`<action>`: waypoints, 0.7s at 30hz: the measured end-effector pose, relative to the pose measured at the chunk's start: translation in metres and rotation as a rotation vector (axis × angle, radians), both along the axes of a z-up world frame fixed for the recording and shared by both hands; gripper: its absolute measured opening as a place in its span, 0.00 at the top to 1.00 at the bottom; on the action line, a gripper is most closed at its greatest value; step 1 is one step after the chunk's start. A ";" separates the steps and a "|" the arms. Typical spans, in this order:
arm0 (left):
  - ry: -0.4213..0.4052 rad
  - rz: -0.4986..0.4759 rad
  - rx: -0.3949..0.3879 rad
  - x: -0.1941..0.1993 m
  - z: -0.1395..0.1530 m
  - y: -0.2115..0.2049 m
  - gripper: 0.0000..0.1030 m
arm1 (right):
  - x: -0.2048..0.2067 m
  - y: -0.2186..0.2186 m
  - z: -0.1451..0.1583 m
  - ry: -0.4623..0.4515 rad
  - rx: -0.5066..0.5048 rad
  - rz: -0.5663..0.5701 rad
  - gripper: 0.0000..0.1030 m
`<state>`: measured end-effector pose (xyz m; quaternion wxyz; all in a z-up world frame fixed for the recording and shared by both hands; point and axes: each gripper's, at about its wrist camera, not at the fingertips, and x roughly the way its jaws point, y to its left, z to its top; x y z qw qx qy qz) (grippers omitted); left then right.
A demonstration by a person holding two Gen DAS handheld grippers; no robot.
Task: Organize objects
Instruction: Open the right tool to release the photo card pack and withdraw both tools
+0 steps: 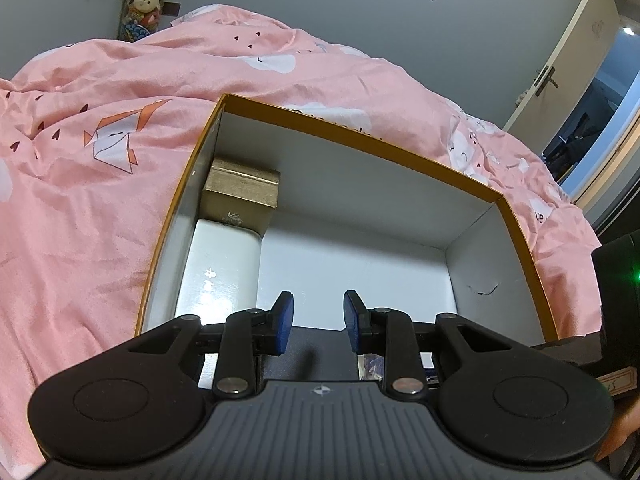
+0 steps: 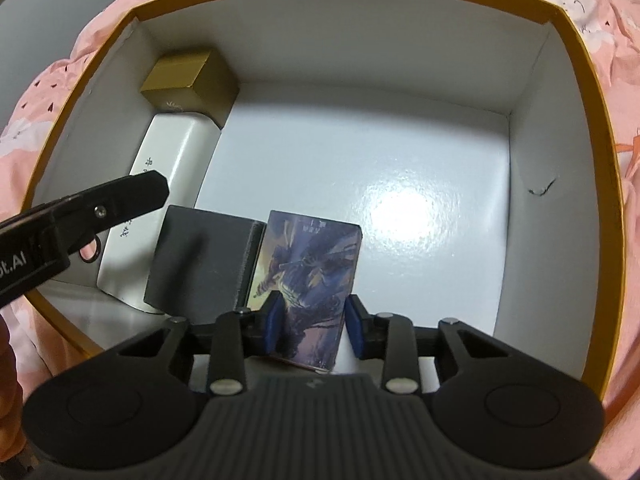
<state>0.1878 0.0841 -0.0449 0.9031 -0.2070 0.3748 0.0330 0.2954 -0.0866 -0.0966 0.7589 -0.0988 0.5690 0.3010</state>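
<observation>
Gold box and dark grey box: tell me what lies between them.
The white box lies between the gold box and the dark grey box, along the carton's left wall. Right wrist view shows it.

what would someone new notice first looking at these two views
Probably the large open box with the mustard-yellow rim, sitting on a rumpled pink bedspread. Next, the right gripper, low inside the box, its blue pads either side of a purple illustrated box that stands beside a dark grey box. Along the left wall lie a white box and, in the far corner, a gold box.
</observation>
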 end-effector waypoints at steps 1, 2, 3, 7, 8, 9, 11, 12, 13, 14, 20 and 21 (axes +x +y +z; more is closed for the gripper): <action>-0.001 -0.001 0.000 0.000 0.000 0.000 0.69 | 0.000 -0.001 0.000 0.003 0.001 -0.005 0.66; -0.002 -0.002 0.003 -0.001 0.001 0.000 0.69 | -0.001 -0.001 0.001 0.003 0.000 -0.007 0.66; -0.008 -0.004 0.007 -0.002 0.003 -0.001 0.69 | -0.001 -0.001 0.002 -0.002 0.002 -0.010 0.66; -0.047 -0.010 0.043 -0.010 0.017 -0.008 0.69 | -0.014 -0.003 0.018 -0.099 0.018 -0.003 0.66; -0.054 -0.012 0.050 -0.012 0.020 -0.010 0.69 | -0.019 -0.005 0.023 -0.129 0.024 -0.001 0.66; -0.058 -0.015 0.055 -0.013 0.023 -0.012 0.69 | -0.023 -0.007 0.029 -0.156 0.031 0.004 0.66; -0.065 -0.024 0.065 -0.018 0.030 -0.018 0.69 | -0.035 -0.013 0.042 -0.212 0.058 0.009 0.64; -0.067 -0.027 0.071 -0.020 0.034 -0.020 0.69 | -0.040 -0.017 0.048 -0.237 0.072 0.009 0.61; -0.067 -0.028 0.082 -0.023 0.038 -0.024 0.69 | -0.047 -0.022 0.056 -0.273 0.088 0.008 0.59; -0.070 -0.029 0.091 -0.026 0.041 -0.027 0.69 | -0.053 -0.027 0.062 -0.307 0.100 0.007 0.58; -0.097 -0.070 0.114 -0.053 0.063 -0.044 0.69 | -0.092 -0.052 0.090 -0.465 0.141 0.027 0.57; -0.092 -0.079 0.108 -0.058 0.064 -0.045 0.69 | -0.097 -0.056 0.091 -0.475 0.143 0.027 0.56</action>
